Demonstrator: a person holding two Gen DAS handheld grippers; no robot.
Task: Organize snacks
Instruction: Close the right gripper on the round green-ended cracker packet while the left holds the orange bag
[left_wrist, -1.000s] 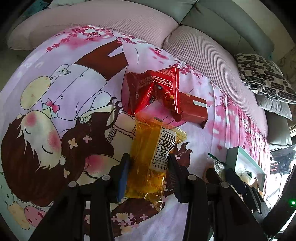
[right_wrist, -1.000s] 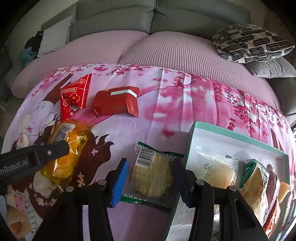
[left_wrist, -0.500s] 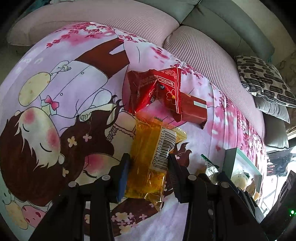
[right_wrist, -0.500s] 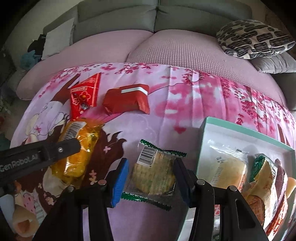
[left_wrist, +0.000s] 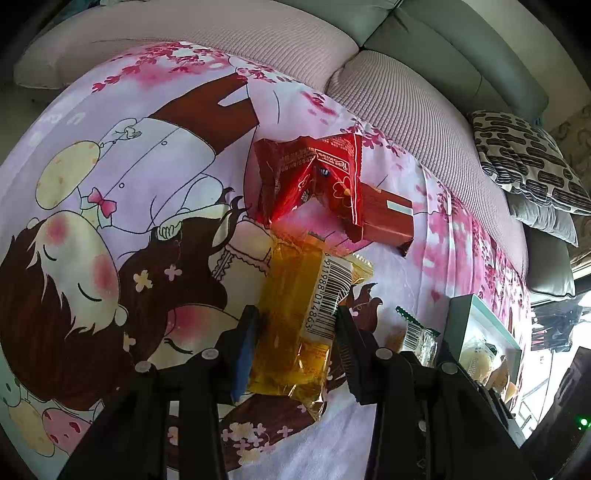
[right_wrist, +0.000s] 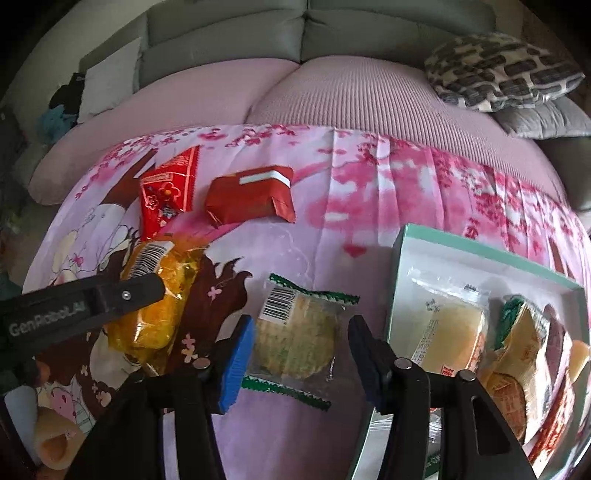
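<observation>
Left claw (left_wrist: 295, 347) straddling yellow packet (left_wrist: 299, 317) at lower centre of frame, fingers apart, pads near wrapper sides, not yet clamping. Right claw (right_wrist: 301, 354) likewise spread around green-edged cracker packet (right_wrist: 295, 332), lower centre, lying flat on pink cloth (right_wrist: 332, 229). Teal box (right_wrist: 402, 236) sitting at right, partly filled. Advising: be centring pads on packet body, closing gently, avoiding crushing contents.
</observation>
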